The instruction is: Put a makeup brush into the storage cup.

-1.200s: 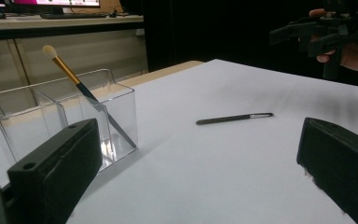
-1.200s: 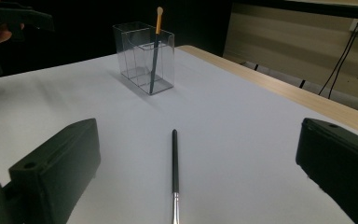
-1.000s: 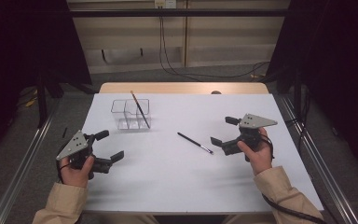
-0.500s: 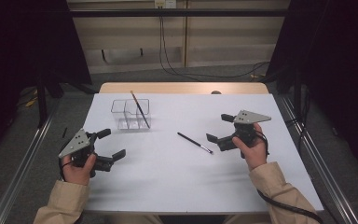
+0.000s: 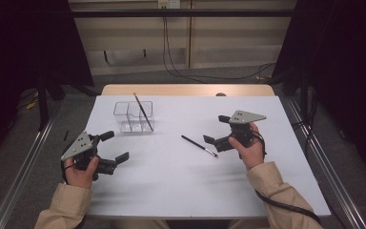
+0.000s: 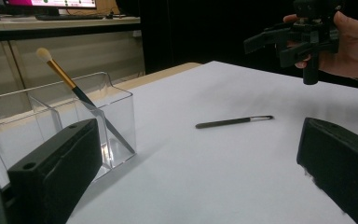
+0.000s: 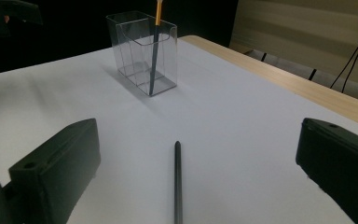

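A thin black brush (image 5: 198, 145) lies flat on the white table (image 5: 171, 191), a little right of centre. It also shows in the left gripper view (image 6: 233, 122) and in the right gripper view (image 7: 177, 182). A clear plastic organizer (image 5: 133, 117) stands at the back left, with a gold-handled brush (image 5: 143, 110) leaning in it. My right gripper (image 5: 215, 129) hovers open just right of the black brush, which lies between and ahead of the jaws in the right gripper view. My left gripper (image 5: 116, 146) is open and empty at the front left, aimed toward the organizer (image 6: 116, 107).
A wooden strip (image 5: 186, 89) edges the far side of the table. Metal rails (image 5: 24, 167) run along the floor on both sides. Cables hang at the back wall. White surface lies open between the two grippers.
My right gripper has slid left and slightly away from me, closer to the black brush. The left gripper has barely shifted. Both brushes stayed put.
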`<action>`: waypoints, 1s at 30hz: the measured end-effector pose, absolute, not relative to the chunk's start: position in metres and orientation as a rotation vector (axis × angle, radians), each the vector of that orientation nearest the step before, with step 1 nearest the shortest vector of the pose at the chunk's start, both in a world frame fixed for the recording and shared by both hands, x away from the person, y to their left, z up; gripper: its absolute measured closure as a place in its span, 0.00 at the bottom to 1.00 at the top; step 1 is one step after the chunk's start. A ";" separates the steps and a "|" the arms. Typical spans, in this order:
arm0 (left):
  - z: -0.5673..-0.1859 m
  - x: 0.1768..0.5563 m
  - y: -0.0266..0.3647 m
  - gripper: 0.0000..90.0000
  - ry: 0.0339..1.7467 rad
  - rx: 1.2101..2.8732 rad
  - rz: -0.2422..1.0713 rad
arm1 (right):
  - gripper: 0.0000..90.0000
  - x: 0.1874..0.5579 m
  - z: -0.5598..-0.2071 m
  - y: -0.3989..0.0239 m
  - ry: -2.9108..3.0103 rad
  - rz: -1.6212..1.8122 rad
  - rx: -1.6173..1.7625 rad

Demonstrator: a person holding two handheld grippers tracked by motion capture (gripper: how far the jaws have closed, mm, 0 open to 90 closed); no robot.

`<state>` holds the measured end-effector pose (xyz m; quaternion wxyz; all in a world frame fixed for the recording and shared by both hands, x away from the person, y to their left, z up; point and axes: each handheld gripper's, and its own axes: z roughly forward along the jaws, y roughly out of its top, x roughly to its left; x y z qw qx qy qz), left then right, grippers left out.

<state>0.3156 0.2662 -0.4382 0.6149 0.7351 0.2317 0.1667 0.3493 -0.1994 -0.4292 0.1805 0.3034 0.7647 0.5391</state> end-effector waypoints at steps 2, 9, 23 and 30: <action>-0.438 0.315 0.266 0.00 0.535 1.690 0.384 | 0.00 0.351 -0.430 -0.196 2.172 1.519 0.857; -0.438 0.315 0.266 0.00 0.531 1.693 0.378 | 0.00 0.358 -0.428 -0.191 2.218 1.472 0.859; -0.439 0.316 0.266 0.00 0.531 1.699 0.373 | 0.00 0.371 -0.432 -0.178 2.410 1.267 0.909; -0.440 0.316 0.266 0.00 0.533 1.700 0.373 | 0.00 0.375 -0.434 -0.172 2.496 1.175 0.902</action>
